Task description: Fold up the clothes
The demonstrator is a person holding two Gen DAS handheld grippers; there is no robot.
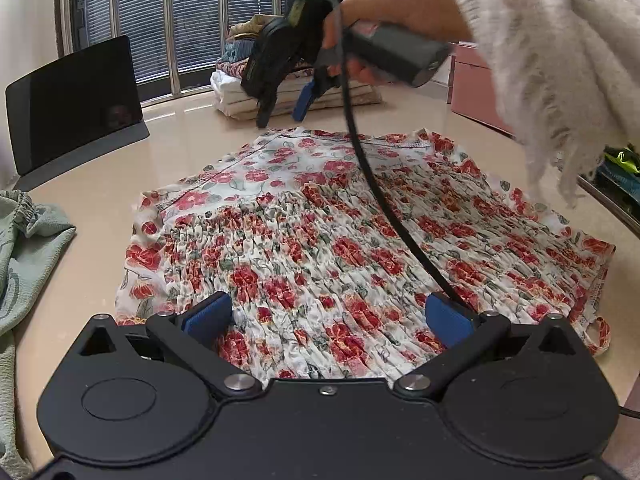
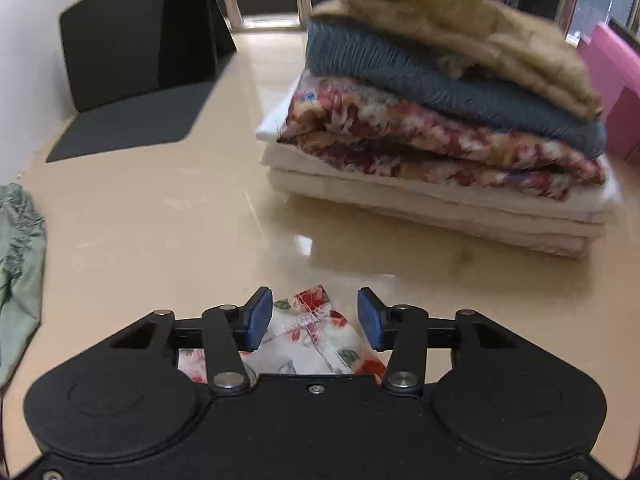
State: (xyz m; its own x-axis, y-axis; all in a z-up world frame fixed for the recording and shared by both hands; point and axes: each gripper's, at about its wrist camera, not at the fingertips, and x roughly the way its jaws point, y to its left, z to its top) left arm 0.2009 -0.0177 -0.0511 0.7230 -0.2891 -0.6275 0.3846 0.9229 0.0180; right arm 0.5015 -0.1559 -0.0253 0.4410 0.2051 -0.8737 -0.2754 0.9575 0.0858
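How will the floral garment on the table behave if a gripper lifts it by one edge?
The floral garment looks thin and lies flat, so it will probably hang limp. Its gathered, shirred middle may stretch. The table looks glossy, so the cloth could slide.

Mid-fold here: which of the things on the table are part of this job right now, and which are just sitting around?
In the job:
floral garment
left gripper
right gripper
folded stack

Lying about:
green cloth
black tablet stand
pink box
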